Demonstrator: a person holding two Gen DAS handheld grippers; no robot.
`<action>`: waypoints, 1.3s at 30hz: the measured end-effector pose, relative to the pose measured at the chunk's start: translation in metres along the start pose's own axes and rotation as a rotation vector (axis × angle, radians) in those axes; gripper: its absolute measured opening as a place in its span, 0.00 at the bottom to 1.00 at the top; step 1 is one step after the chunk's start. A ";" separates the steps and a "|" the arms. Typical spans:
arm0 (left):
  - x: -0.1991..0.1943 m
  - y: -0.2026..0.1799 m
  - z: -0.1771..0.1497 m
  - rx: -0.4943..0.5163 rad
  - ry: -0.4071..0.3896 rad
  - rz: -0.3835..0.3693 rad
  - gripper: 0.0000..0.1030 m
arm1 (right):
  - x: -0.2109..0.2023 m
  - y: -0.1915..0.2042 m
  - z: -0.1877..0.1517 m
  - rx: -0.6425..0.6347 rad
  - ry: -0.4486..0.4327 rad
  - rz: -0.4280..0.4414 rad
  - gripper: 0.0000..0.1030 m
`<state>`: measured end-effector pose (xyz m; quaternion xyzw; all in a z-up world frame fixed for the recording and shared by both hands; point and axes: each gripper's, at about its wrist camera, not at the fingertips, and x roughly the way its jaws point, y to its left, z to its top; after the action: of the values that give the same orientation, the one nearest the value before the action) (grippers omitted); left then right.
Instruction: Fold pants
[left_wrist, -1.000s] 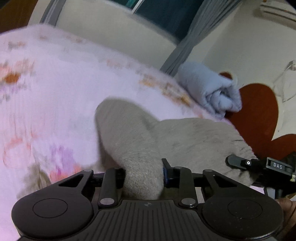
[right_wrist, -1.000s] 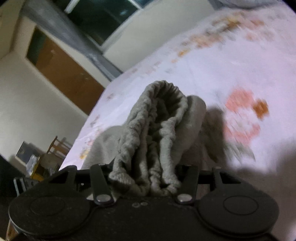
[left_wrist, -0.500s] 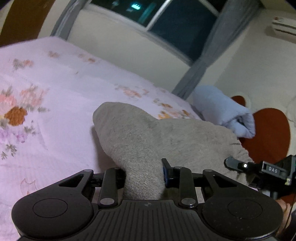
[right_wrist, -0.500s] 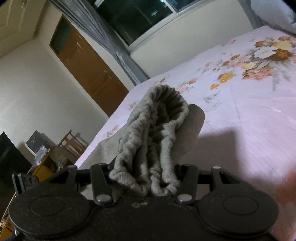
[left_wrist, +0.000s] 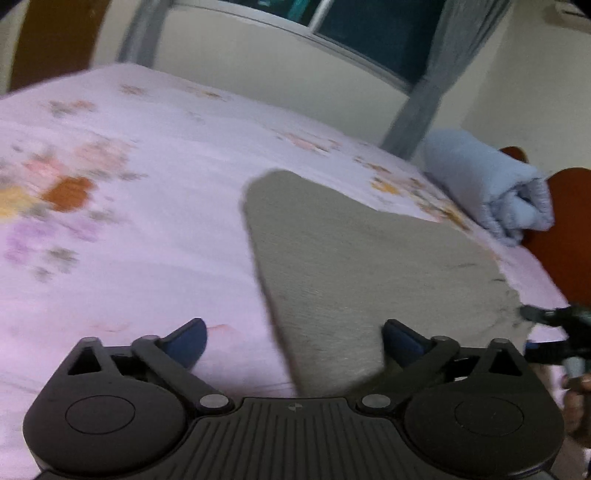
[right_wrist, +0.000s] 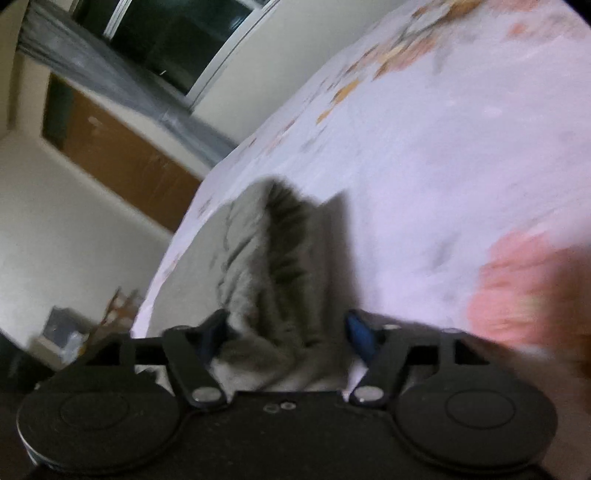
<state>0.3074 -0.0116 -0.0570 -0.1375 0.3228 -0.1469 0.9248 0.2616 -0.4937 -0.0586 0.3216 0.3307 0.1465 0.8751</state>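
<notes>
Jaws of the left gripper (left_wrist: 293, 341) have just been opening and stand wide, the grey pants (left_wrist: 332, 266) lying loose between them on the floral bedsheet (left_wrist: 147, 236). Those of the right gripper (right_wrist: 284, 332) have also been opening, the gathered waistband (right_wrist: 266, 258) slack between them. This fold looks laid down; smoothing or another fold may remain. Beyond, the cloth spreads flat and thick.

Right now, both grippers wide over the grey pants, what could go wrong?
1. The waistband is bunched and still sits between the right gripper fingers; pulling back could snag it and undo the fold.
2. The pants lie close to the bed edge and could slide off.
</notes>
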 end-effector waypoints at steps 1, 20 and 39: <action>-0.006 -0.002 0.002 0.010 -0.017 0.019 0.98 | -0.010 0.008 0.000 -0.046 -0.030 -0.045 0.78; -0.031 -0.021 -0.015 0.049 -0.117 0.391 1.00 | 0.053 0.126 -0.014 -0.620 -0.162 -0.508 0.79; 0.001 0.002 -0.035 -0.443 0.017 -0.104 0.56 | 0.016 0.024 -0.053 0.257 0.029 0.033 0.86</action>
<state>0.2863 -0.0157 -0.0851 -0.3527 0.3475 -0.1211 0.8603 0.2370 -0.4432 -0.0809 0.4343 0.3539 0.1218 0.8193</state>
